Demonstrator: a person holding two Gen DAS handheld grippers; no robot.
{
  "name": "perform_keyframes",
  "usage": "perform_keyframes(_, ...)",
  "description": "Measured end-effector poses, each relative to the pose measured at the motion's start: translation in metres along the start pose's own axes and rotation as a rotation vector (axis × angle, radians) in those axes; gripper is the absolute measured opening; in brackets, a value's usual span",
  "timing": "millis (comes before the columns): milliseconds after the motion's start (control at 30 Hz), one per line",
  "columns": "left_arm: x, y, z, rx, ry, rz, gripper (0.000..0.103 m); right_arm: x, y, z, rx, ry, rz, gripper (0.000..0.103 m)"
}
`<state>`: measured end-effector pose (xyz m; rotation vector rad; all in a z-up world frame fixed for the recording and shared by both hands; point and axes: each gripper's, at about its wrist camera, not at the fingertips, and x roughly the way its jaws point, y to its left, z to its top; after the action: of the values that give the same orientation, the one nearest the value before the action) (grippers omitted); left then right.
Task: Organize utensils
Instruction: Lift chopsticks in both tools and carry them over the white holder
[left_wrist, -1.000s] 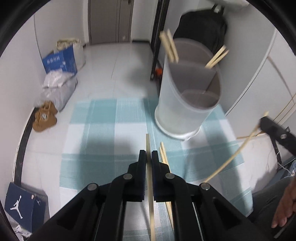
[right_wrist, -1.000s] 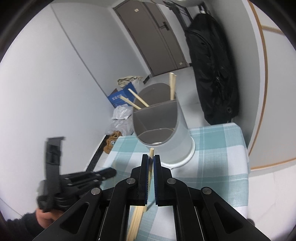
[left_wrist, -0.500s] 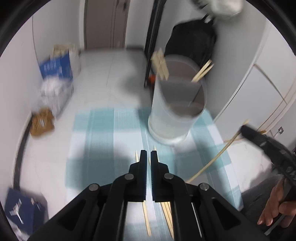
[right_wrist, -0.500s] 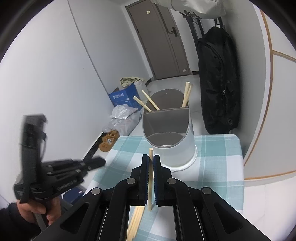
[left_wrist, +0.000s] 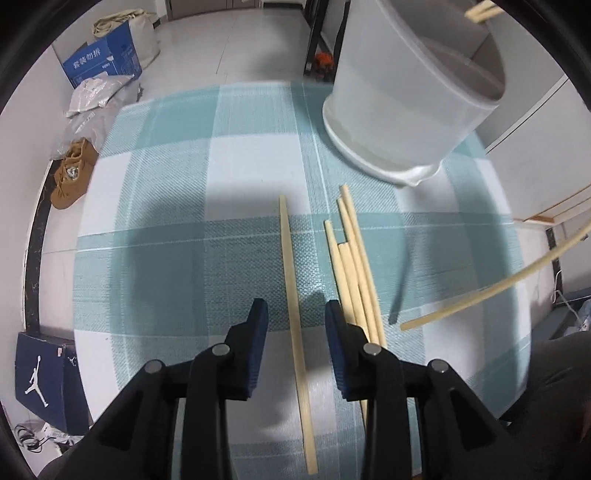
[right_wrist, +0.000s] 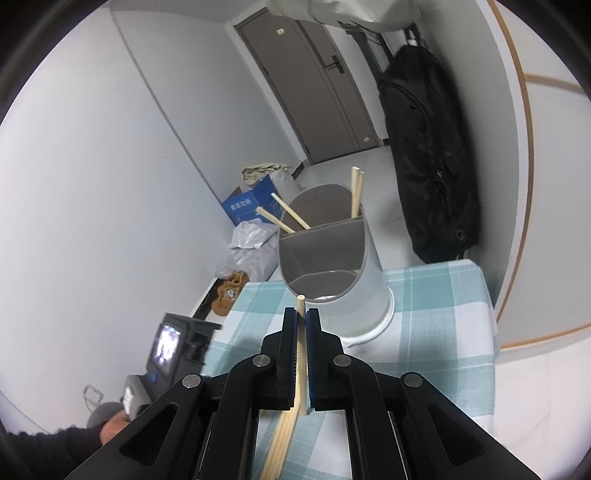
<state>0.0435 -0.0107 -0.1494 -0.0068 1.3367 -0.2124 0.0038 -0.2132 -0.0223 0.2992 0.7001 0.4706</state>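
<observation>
Surface: woven teal/white check cloth (left_wrist: 177, 206) on table; pale floor tiles behind.
Holder: round translucent plastic tub (left_wrist: 402, 110) w/ grey dividers, chopsticks leaning in rear compartments.
Your L gripper (left_wrist: 295, 317): jaws just been opening, now apart; single pale wooden chopstick (left_wrist: 293, 288) lies flat btwn pads, not pinched.
Bundle: loose chopsticks (left_wrist: 354, 266) just beside its right finger.
Your R gripper (right_wrist: 301, 325): clamped tight on one round-tipped chopstick (right_wrist: 301, 306), tip aimed at tub.
</observation>
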Motion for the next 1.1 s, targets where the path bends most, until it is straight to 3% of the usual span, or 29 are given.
perform_keyframes(133,0.0,-0.005,0.005,0.026,-0.015,0.081,0.027,-0.001,-0.01,0.003,0.032,0.001,0.006,0.004)
perform_keyframes(267,0.001,-0.005,0.011,0.015,0.009,0.101,0.026,-0.001,-0.017,0.005,0.044,0.002,0.001,0.004)
perform_keyframes(367,0.003,-0.003,0.017,0.0,0.013,0.098,0.003,0.003,-0.023,0.005,0.071,0.017,-0.002,0.004)
perform_keyframes(500,0.003,0.003,0.018,-0.033,-0.002,0.061,0.002,0.005,-0.026,0.005,0.083,0.025,-0.005,0.004)
perform_keyframes(667,-0.025,0.016,0.015,-0.088,-0.136,-0.011,0.002,0.005,-0.022,0.002,0.049,0.023,-0.017,0.004)
perform_keyframes(867,-0.088,0.01,-0.005,-0.04,-0.375,-0.016,0.002,0.003,-0.015,-0.002,0.04,0.01,-0.017,0.004)
perform_keyframes(1100,-0.125,-0.007,-0.013,-0.035,-0.534,-0.051,0.002,0.001,0.01,-0.004,-0.052,-0.003,-0.031,0.004)
